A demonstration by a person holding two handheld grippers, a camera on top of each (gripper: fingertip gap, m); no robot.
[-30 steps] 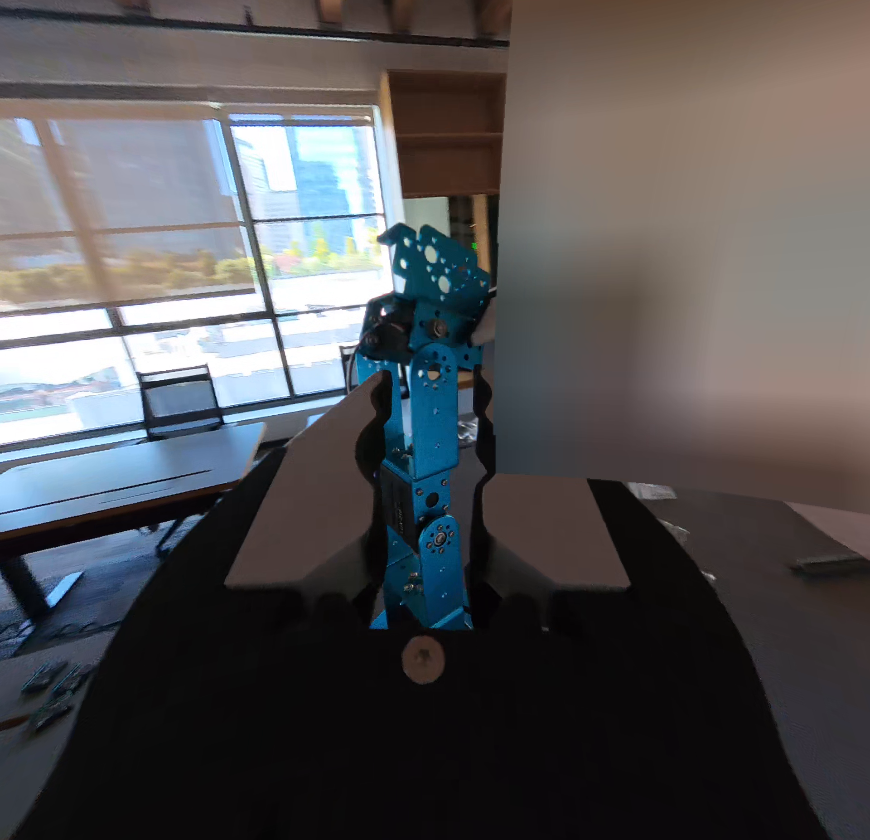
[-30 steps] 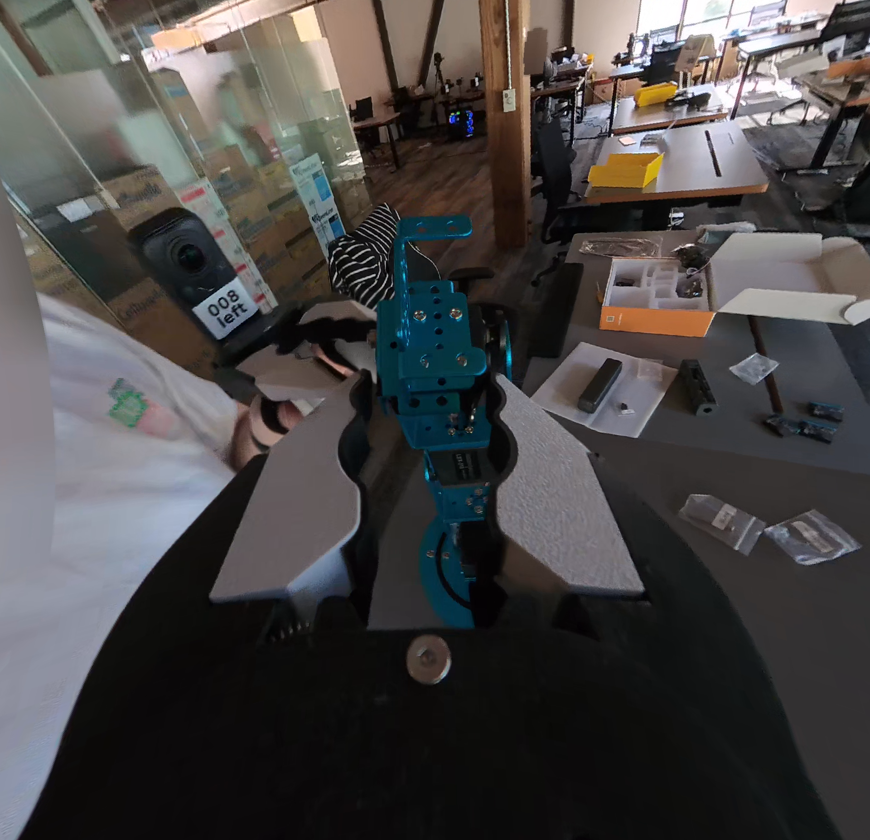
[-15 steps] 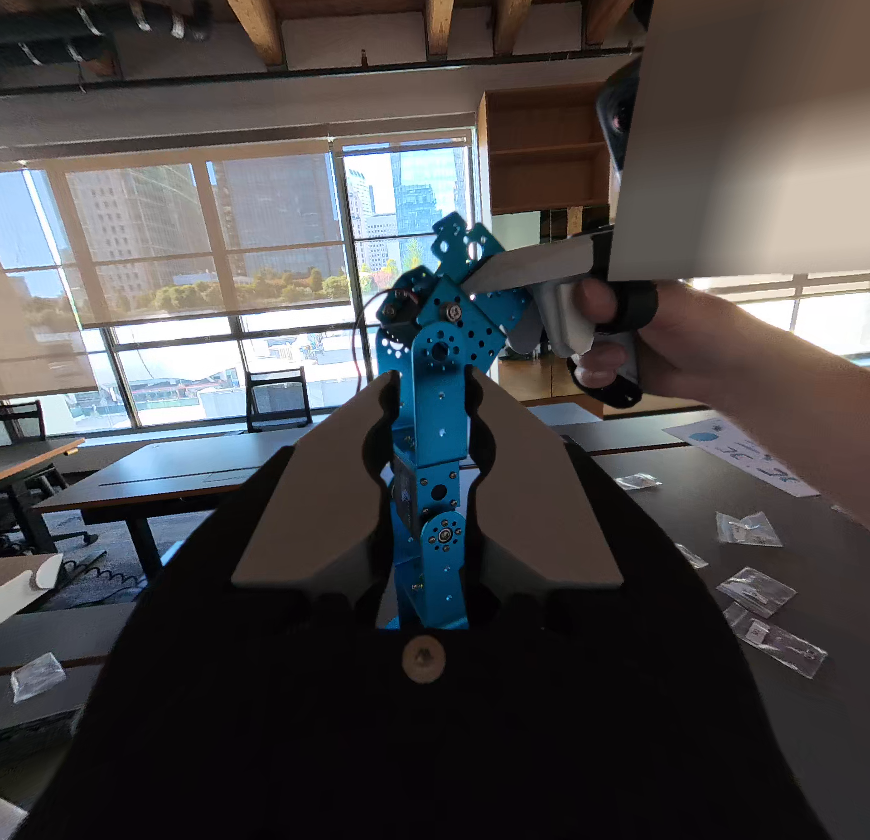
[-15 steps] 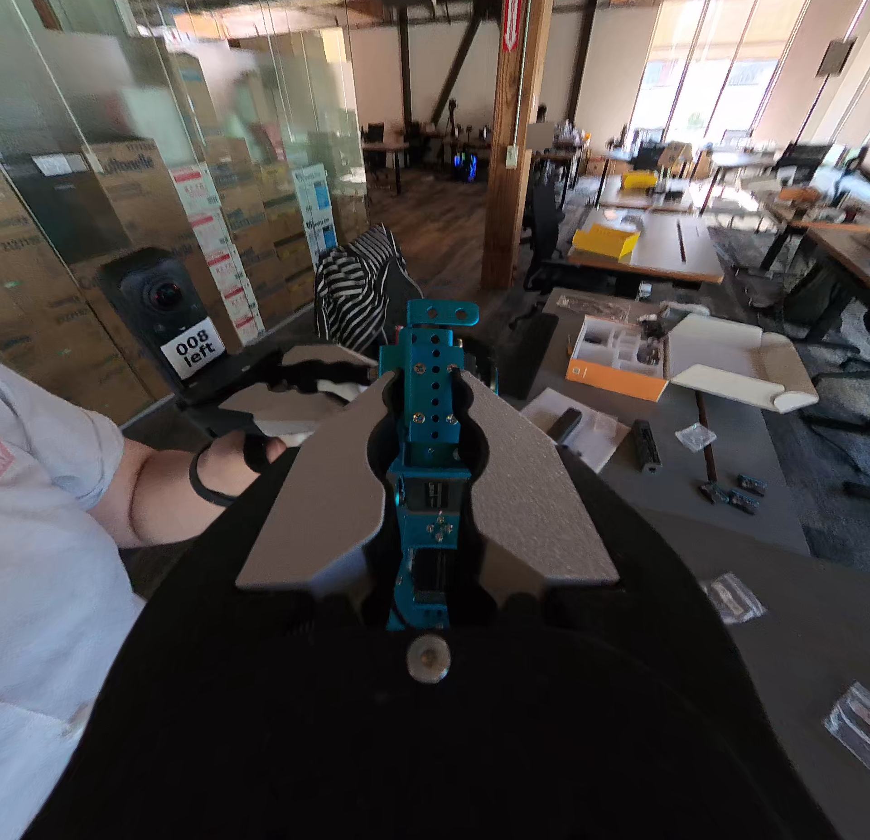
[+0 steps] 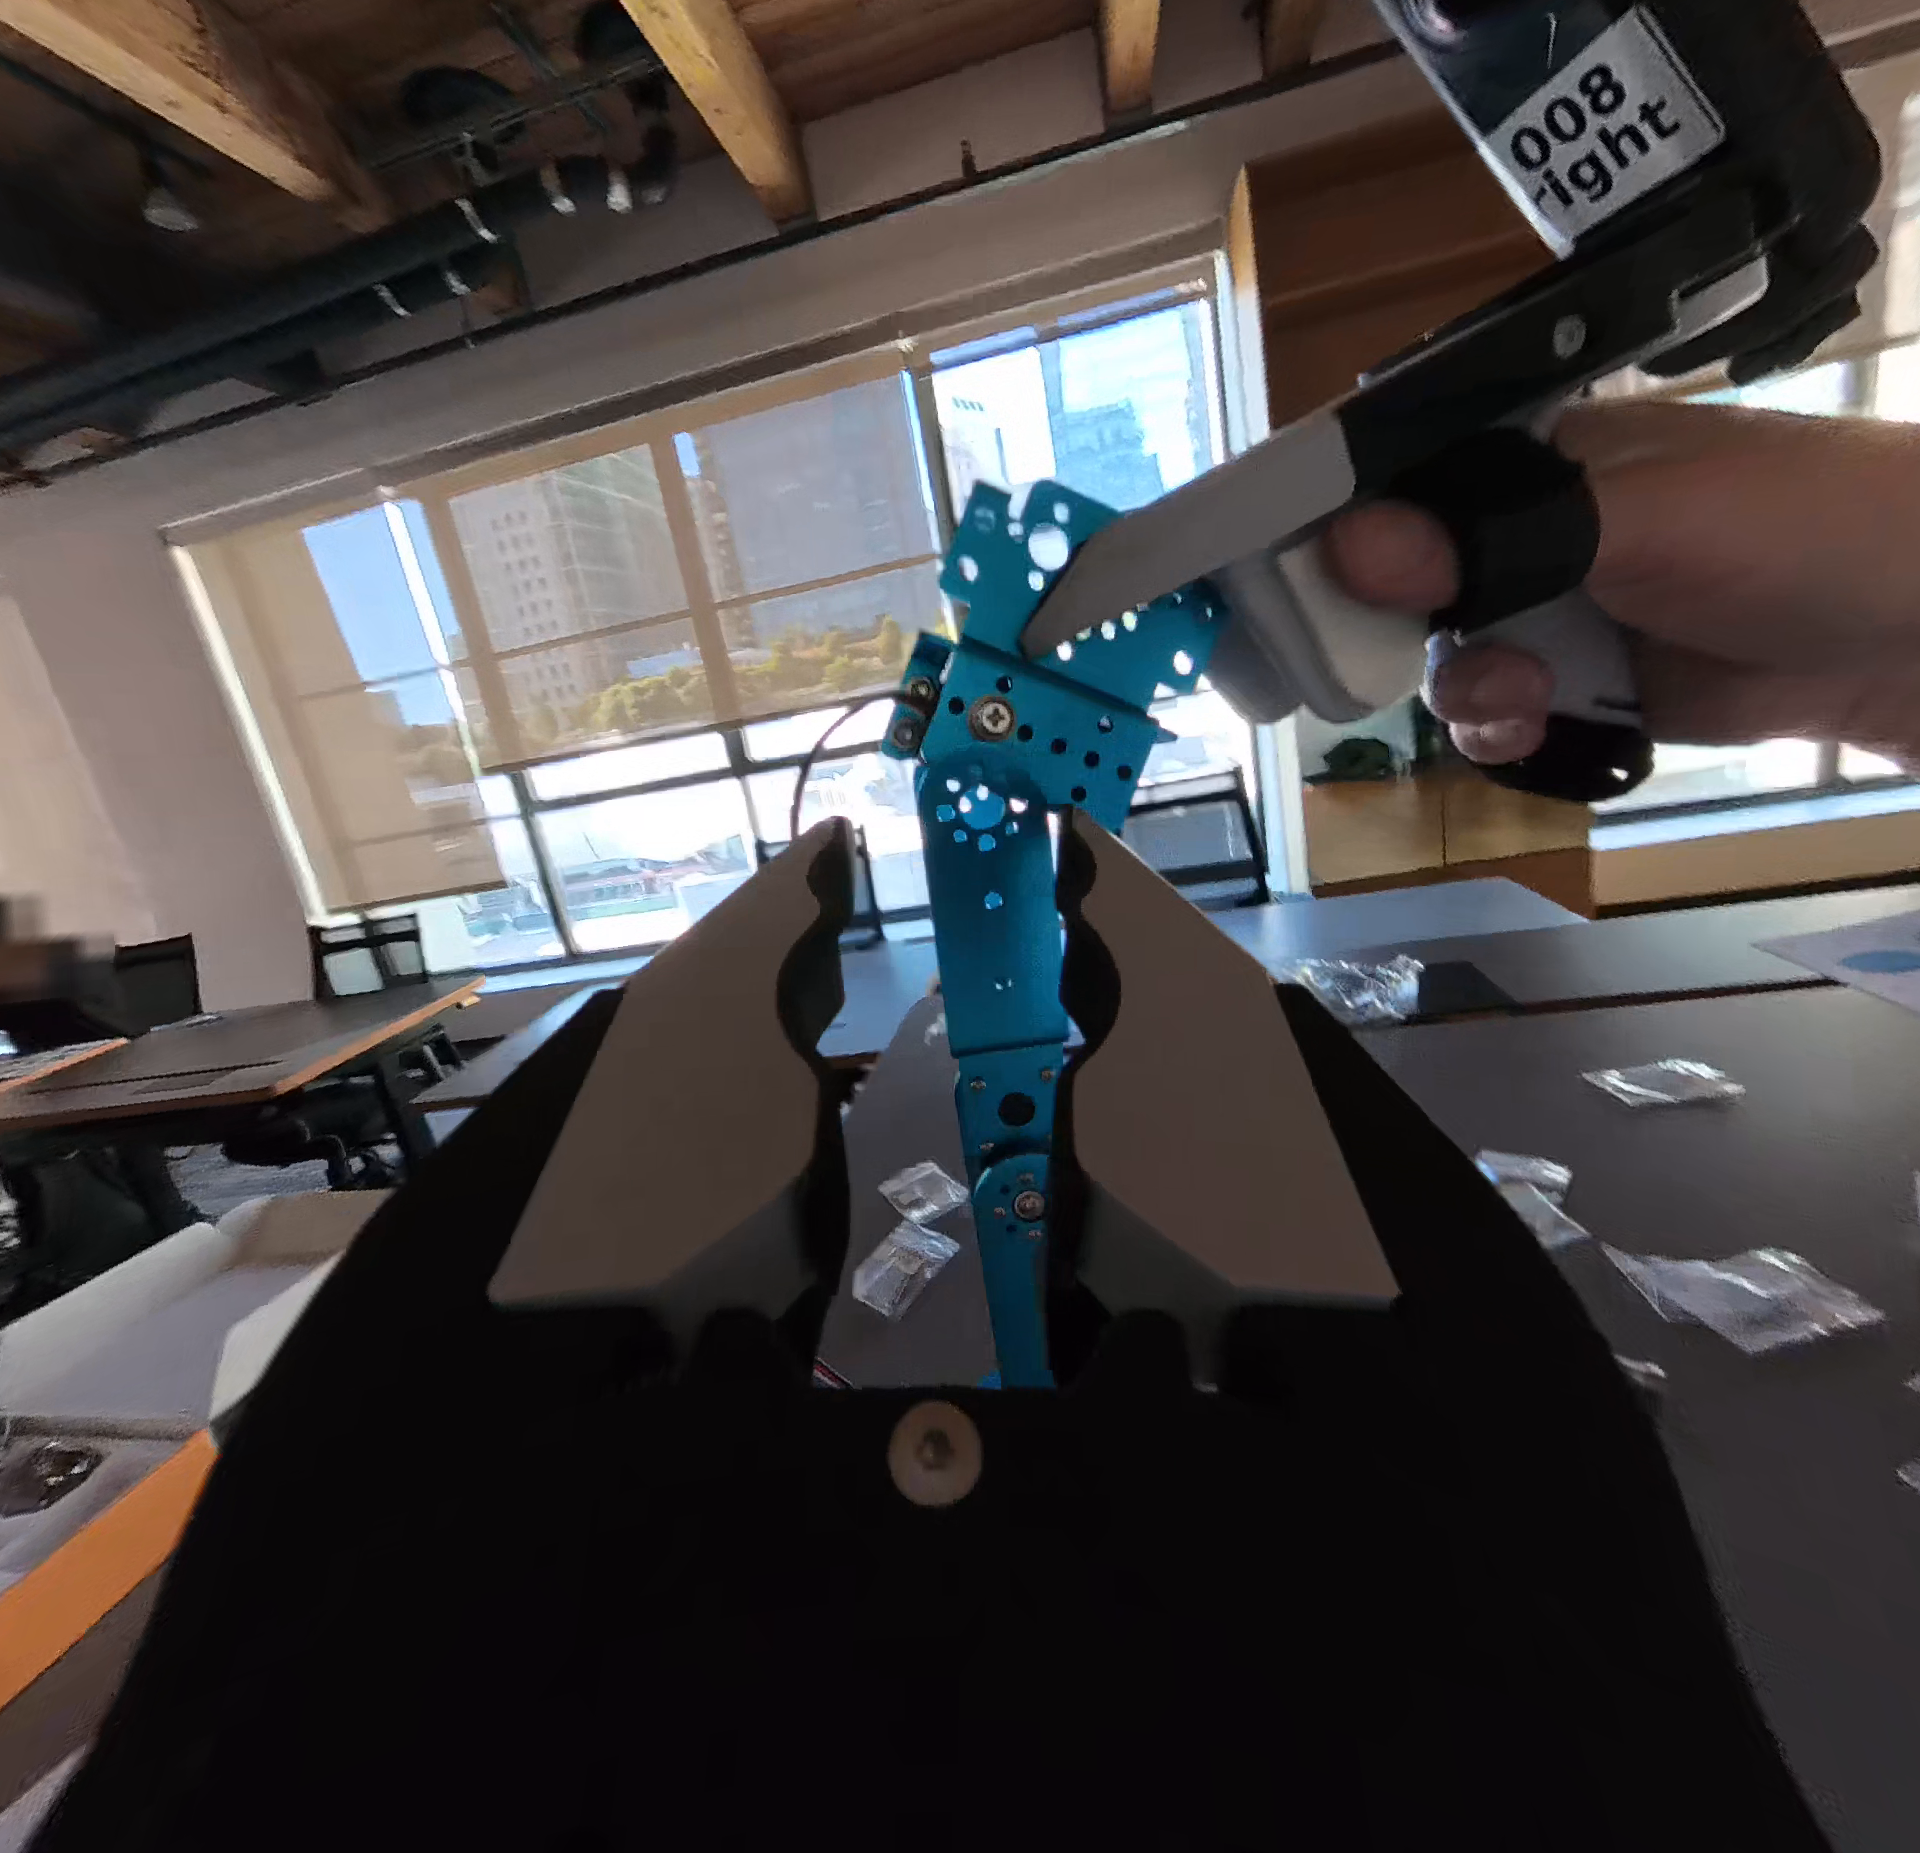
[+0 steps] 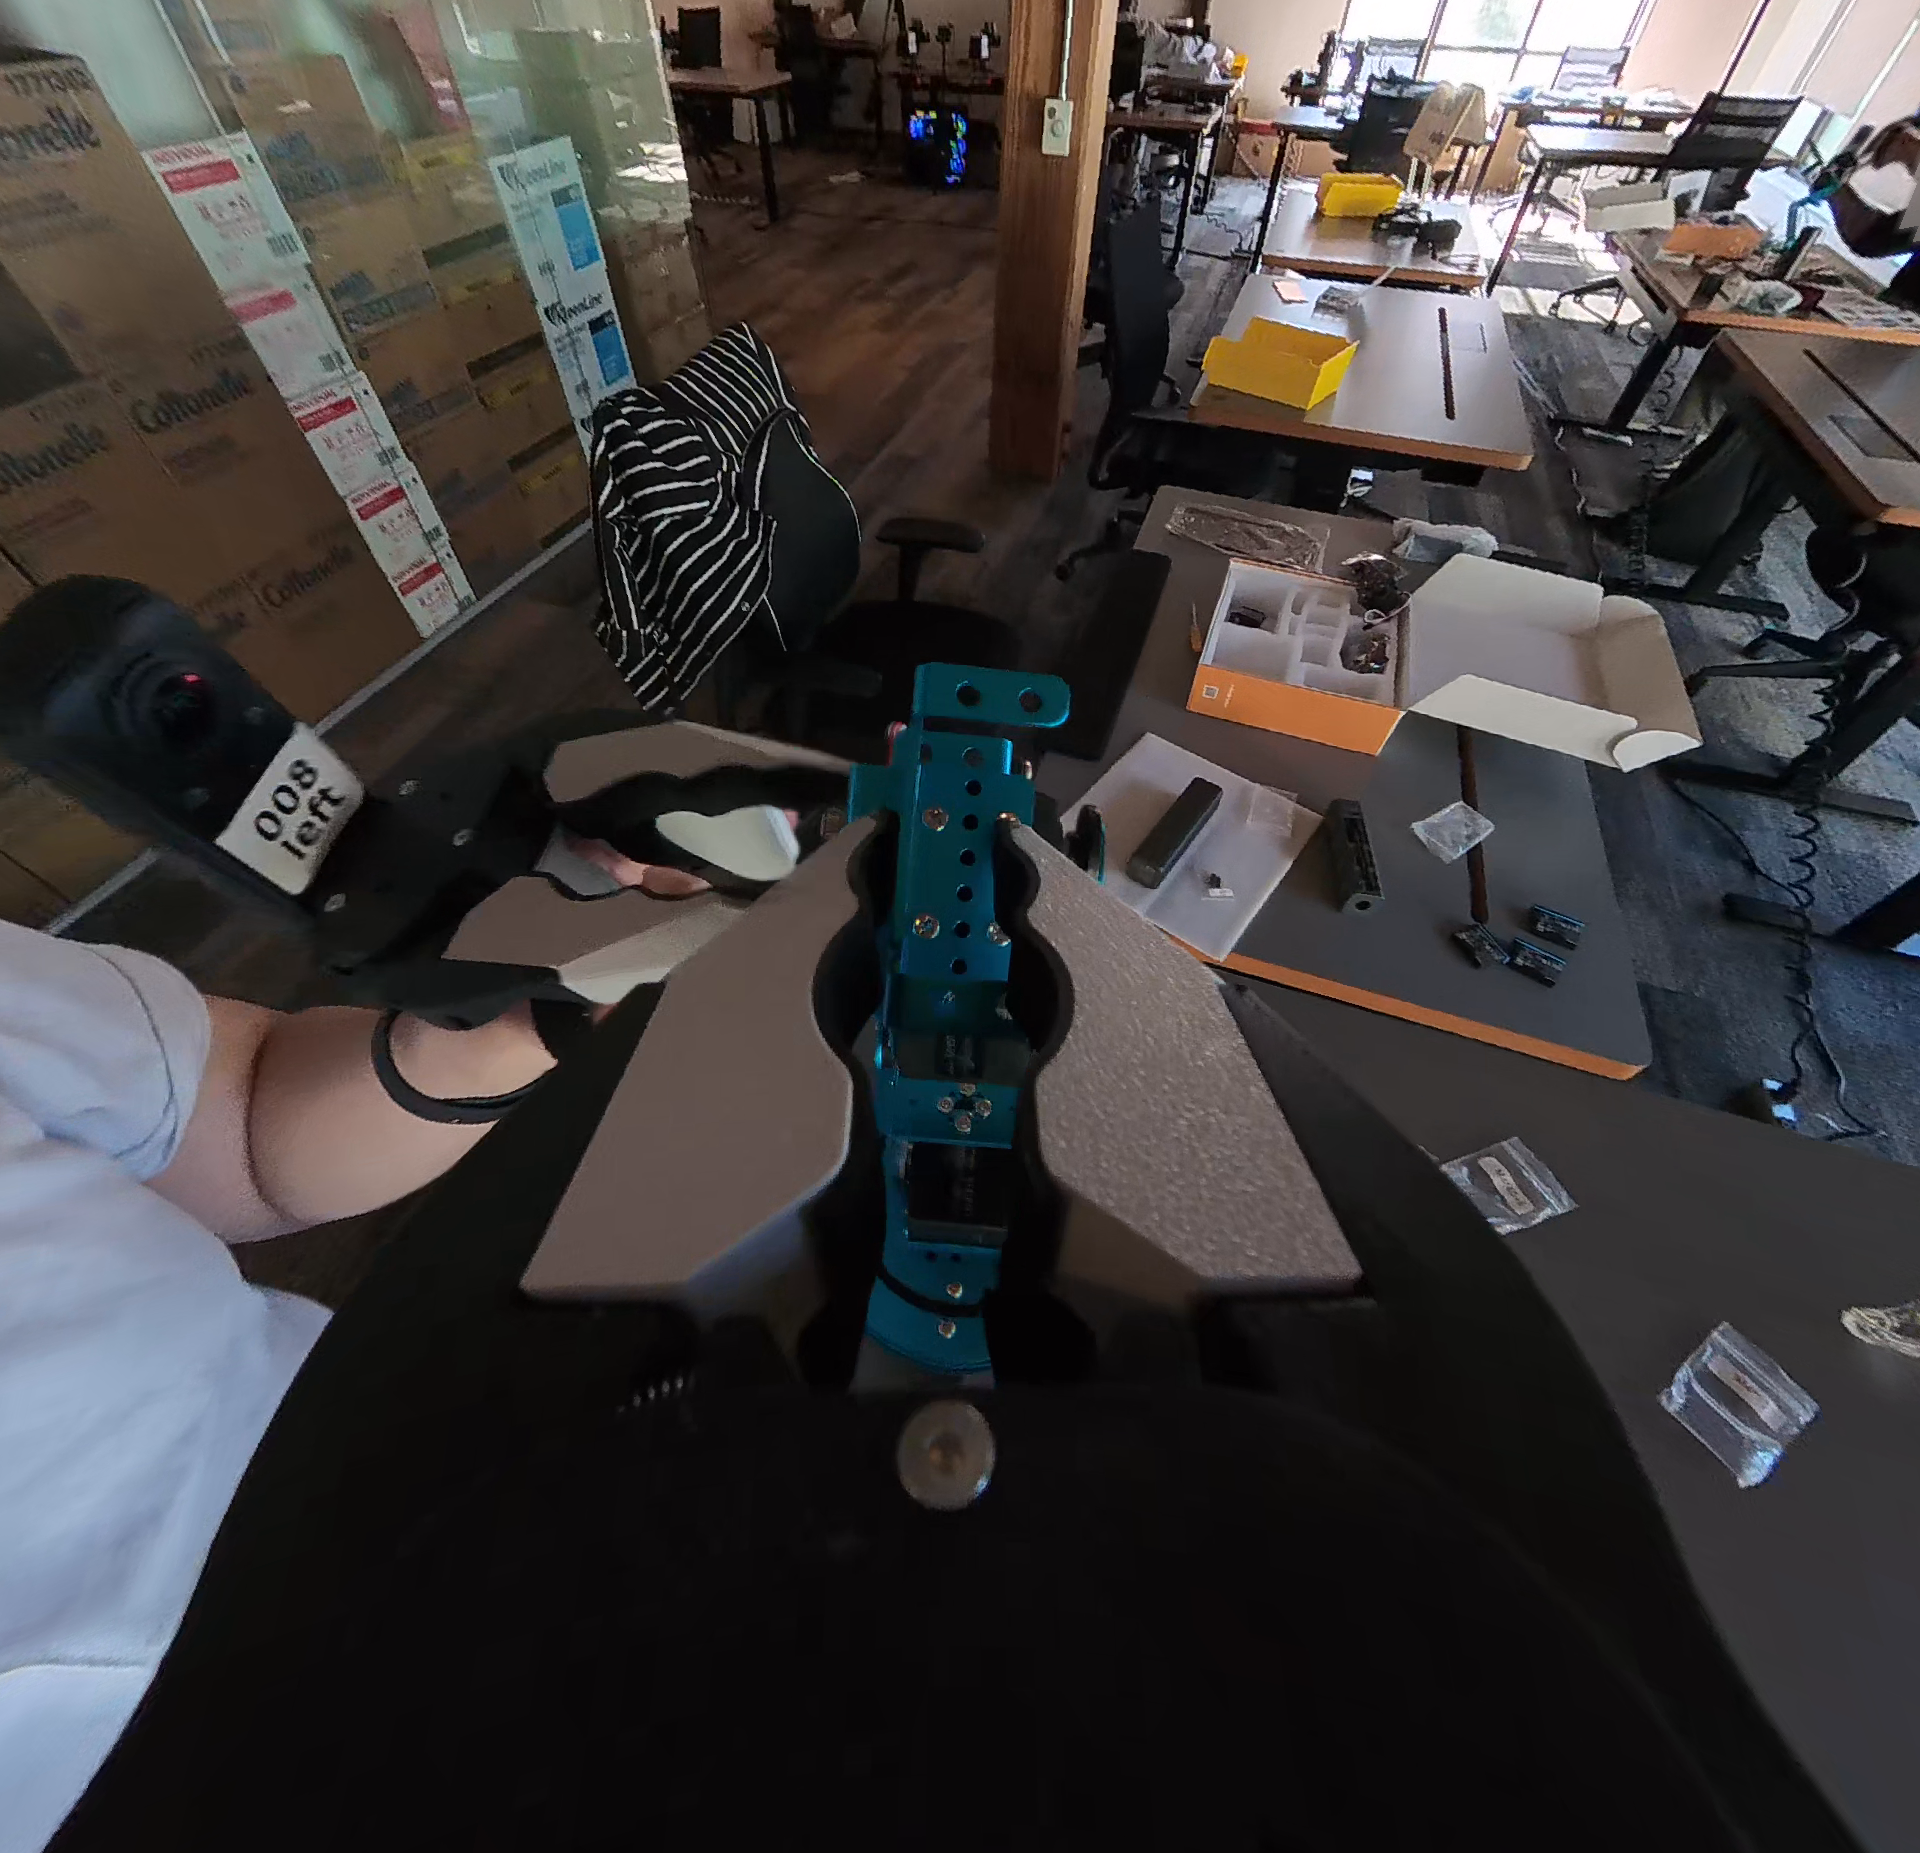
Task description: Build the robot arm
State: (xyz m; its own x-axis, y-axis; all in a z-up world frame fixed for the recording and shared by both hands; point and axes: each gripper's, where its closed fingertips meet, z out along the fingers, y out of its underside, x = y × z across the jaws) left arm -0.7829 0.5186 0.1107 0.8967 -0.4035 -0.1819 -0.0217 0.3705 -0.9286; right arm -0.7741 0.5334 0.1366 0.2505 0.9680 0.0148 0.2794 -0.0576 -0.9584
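Your right gripper (image 6: 928,832) is clamped on the upper bracket of the blue perforated-metal servo arm (image 5: 1000,930), carrying it above the dark table (image 5: 1662,1065). Your left gripper (image 5: 951,847) stands apart around its lower link, only the right finger touching, perhaps steadying it.

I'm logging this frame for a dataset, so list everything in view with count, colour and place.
blue metal arm assembly: one, blue, held off the table
dark table: one, grey top, below
small clear bags: several, clear, scattered on table
orange box: one, open, white tray inside, far table
yellow bin: one, yellow, farther desk
striped garment: one, black-white, over chair
left gripper: open, right finger against assembly's lower link
right gripper: shut on assembly's upper bracket
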